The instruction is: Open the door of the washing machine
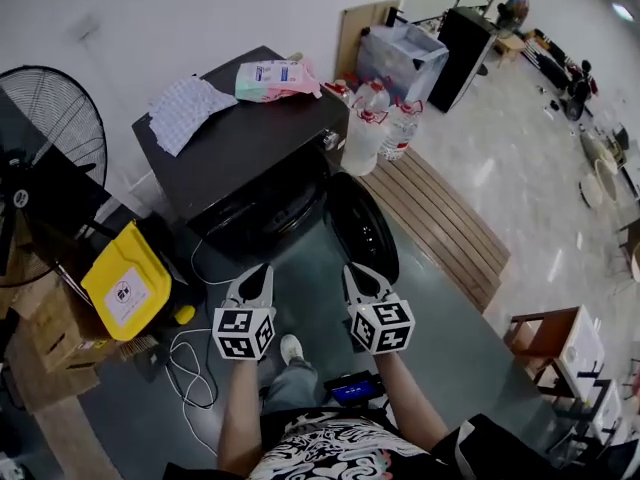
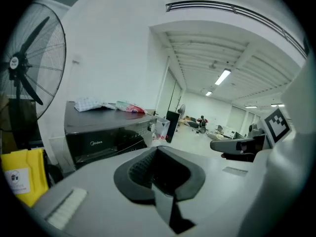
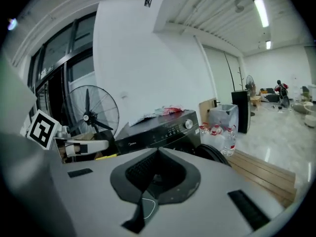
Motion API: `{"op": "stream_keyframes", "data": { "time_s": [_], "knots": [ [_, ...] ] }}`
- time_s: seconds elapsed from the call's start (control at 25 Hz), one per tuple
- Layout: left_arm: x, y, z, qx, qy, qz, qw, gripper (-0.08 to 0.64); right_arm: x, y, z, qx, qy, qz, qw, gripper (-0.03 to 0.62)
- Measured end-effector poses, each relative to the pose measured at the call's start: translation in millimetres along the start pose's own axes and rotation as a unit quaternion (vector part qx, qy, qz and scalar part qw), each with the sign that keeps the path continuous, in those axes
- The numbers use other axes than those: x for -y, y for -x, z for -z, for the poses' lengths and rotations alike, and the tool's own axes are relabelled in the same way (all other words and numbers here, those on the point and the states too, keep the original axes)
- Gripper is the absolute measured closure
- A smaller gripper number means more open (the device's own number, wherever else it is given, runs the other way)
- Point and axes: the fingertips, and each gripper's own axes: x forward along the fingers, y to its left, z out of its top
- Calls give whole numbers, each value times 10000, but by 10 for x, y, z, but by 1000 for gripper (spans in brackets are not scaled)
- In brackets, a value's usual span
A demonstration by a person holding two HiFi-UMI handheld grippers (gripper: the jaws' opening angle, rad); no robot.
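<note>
The black front-loading washing machine (image 1: 240,138) stands ahead of me. Its round door (image 1: 362,226) hangs swung open to the right, and the dark drum opening shows beside it. My left gripper (image 1: 262,268) and right gripper (image 1: 352,268) are side by side in the air in front of the machine, apart from it. Both are shut with nothing between the jaws. In the left gripper view the machine (image 2: 103,135) lies beyond the closed left gripper (image 2: 158,149). The right gripper view has the machine (image 3: 158,132) and the open door (image 3: 213,154) past the closed right gripper (image 3: 158,152).
A standing fan (image 1: 45,128) and a yellow container (image 1: 125,283) are left of the machine. A patterned cloth (image 1: 185,108) and a packet (image 1: 275,78) lie on top. Water bottles (image 1: 375,118) and a wooden slatted platform (image 1: 440,218) sit to the right. Cables (image 1: 190,368) trail on the floor.
</note>
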Motion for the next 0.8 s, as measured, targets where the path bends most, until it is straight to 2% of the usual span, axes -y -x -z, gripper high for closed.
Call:
{"op": "stream_keyframes", "data": {
  "time_s": [0.08,0.16,0.24,0.36,0.4,0.56,0.8],
  "knots": [
    [176,266,-38,137,-4,-189,9997,558,-33,295,-61,108,1,-36,9999,589],
    [322,533,-96,391,153,-408,9983,558,-64,560,-109,206,-17,-83,9998,589],
    [483,776,-163,676,254,-623,9954,558,-102,822,-153,294,168,-162,9993,589],
    [708,1042,-273,991,102,-961,9904,551,-82,1183,-217,486,265,-213,9982,589],
    [767,1109,-303,1043,33,-1024,9893,527,-83,1277,-223,534,231,-241,9980,589],
    [962,1224,-344,1150,1,-1019,9881,514,-92,1510,-222,605,410,-267,9970,591],
    [1146,1216,-296,1086,3,-836,9906,514,-68,1632,-245,632,394,-209,9970,591]
  ]
}}
